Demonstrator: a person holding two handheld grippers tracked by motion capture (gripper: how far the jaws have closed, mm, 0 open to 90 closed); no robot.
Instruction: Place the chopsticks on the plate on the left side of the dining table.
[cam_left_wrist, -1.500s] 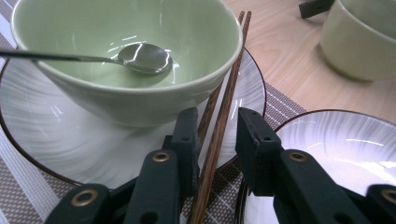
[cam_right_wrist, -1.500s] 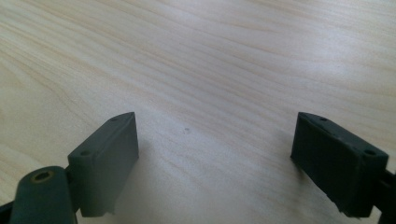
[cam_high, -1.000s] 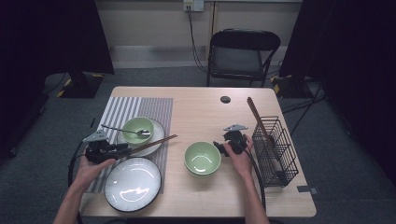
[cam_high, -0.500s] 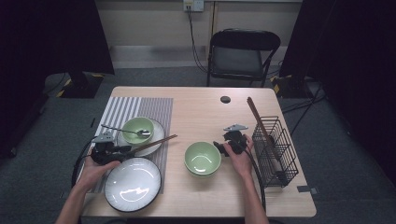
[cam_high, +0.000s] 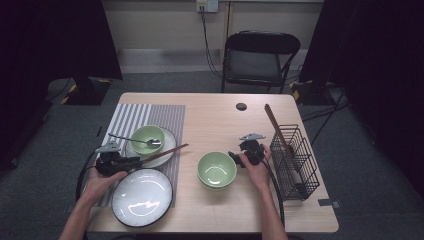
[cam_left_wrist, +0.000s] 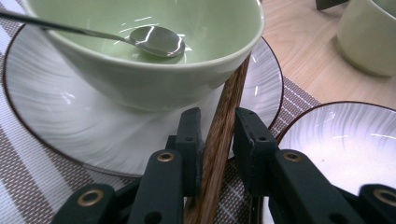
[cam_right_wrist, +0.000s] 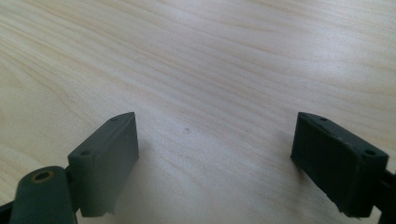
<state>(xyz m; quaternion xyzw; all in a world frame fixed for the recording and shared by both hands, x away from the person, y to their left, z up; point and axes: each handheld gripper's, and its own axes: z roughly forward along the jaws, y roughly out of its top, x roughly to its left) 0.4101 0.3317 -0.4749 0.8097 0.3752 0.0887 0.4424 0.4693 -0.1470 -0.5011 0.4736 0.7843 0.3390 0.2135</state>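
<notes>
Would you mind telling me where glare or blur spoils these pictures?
High view: ceiling light glares off the large white plate, and the room's edges fall into darkness. Left gripper view: bright highlights on the spoon, while the wooden chopsticks blur near the lens. Right gripper view: soft throughout, the table evenly lit.

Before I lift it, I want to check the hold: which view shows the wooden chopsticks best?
The left gripper view: the wooden chopsticks run up between the left gripper's fingers and lean on the green bowl. The high view shows them small, slanting off the plate. The right gripper view looks at bare table.
</notes>
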